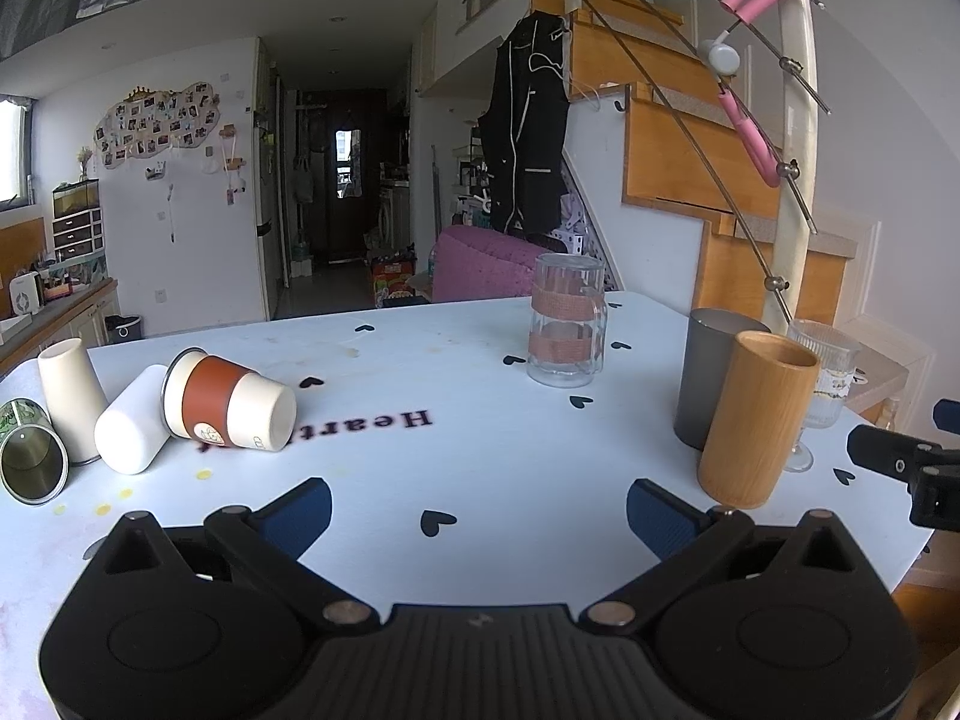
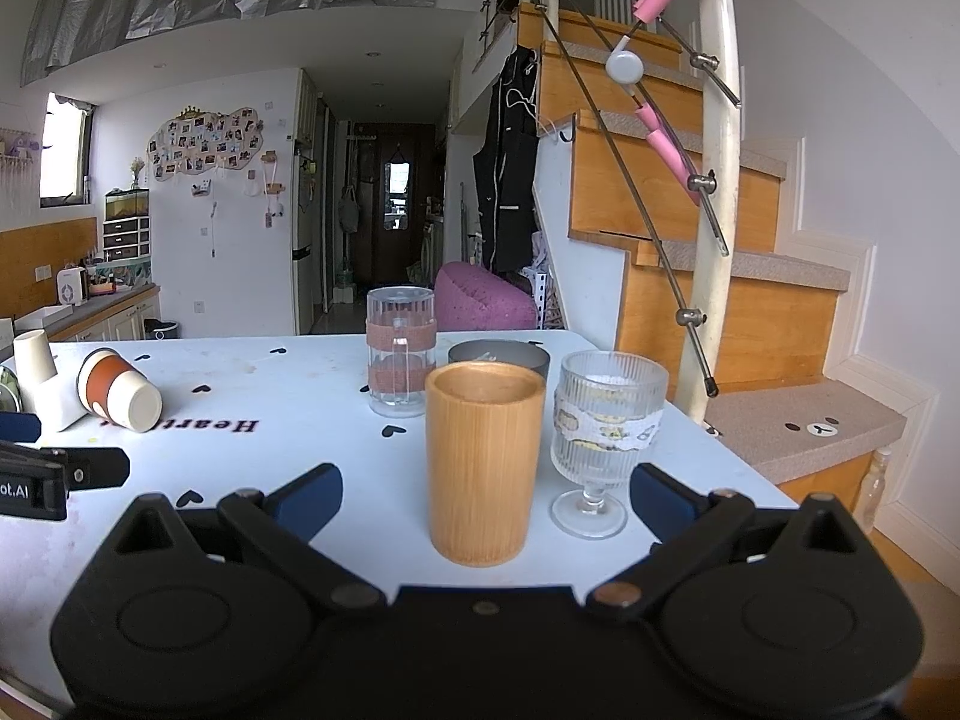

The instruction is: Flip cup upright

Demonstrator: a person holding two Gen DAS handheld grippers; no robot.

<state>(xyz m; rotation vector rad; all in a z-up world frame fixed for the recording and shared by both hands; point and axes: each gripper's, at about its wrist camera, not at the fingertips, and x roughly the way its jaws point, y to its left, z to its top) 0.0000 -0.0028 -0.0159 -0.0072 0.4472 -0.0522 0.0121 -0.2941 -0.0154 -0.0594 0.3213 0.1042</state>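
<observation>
A paper cup with a brown sleeve (image 1: 231,405) lies on its side at the table's left, its base towards me; it also shows in the right wrist view (image 2: 119,390). Beside it lie a white cup (image 1: 132,420) and a metal tin (image 1: 30,450), and a cream cup (image 1: 71,396) stands upside down. My left gripper (image 1: 479,516) is open and empty above the table's front. My right gripper (image 2: 483,501) is open, with the upright bamboo cup (image 2: 480,462) standing between its fingers, apart from both.
Upright on the right stand a grey cup (image 1: 714,378), a ribbed stemmed glass (image 2: 606,432) and a clear glass mug (image 1: 567,324). The pale blue table (image 1: 456,456) ends close on the right, with a staircase (image 2: 750,300) beyond.
</observation>
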